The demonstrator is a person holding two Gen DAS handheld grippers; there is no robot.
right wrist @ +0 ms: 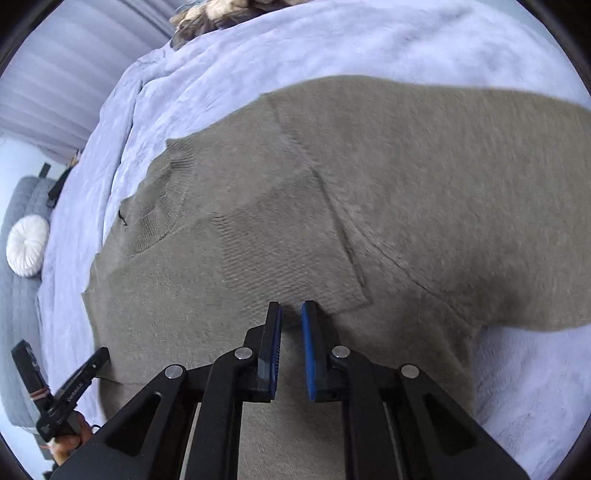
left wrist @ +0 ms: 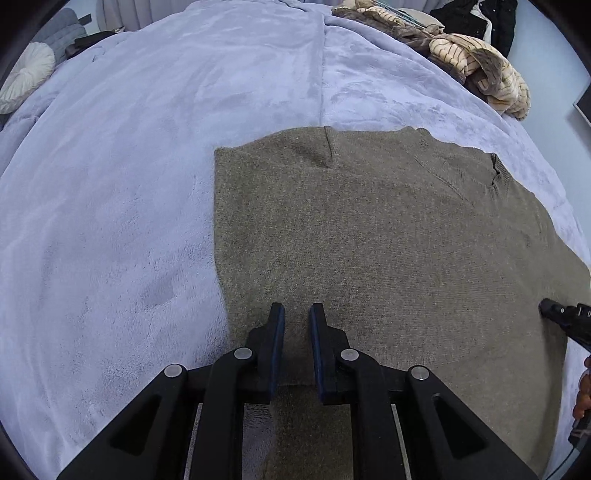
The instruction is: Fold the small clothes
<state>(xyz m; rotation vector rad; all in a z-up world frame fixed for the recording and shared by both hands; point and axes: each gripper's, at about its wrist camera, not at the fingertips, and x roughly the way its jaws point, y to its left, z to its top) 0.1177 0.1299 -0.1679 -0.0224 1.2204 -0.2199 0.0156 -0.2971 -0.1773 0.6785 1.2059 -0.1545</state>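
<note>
An olive-brown knit sweater (left wrist: 388, 236) lies flat on a lavender plush blanket (left wrist: 129, 184), with one side and a sleeve folded over its body. My left gripper (left wrist: 297, 312) hovers low over the sweater's near edge, jaws slightly apart with nothing between them. In the right wrist view the sweater (right wrist: 369, 192) fills the middle, its ribbed collar at the left. My right gripper (right wrist: 291, 308) is slightly open and empty just above the folded sleeve's ribbed cuff (right wrist: 295, 258). The right gripper's tip also shows at the left wrist view's right edge (left wrist: 565, 317).
A heap of striped beige and brown clothes (left wrist: 476, 62) and a dark garment (left wrist: 476, 22) lie at the bed's far right. A round white cushion (left wrist: 26, 77) sits on a grey seat at the left. The left gripper shows in the right wrist view (right wrist: 66, 387).
</note>
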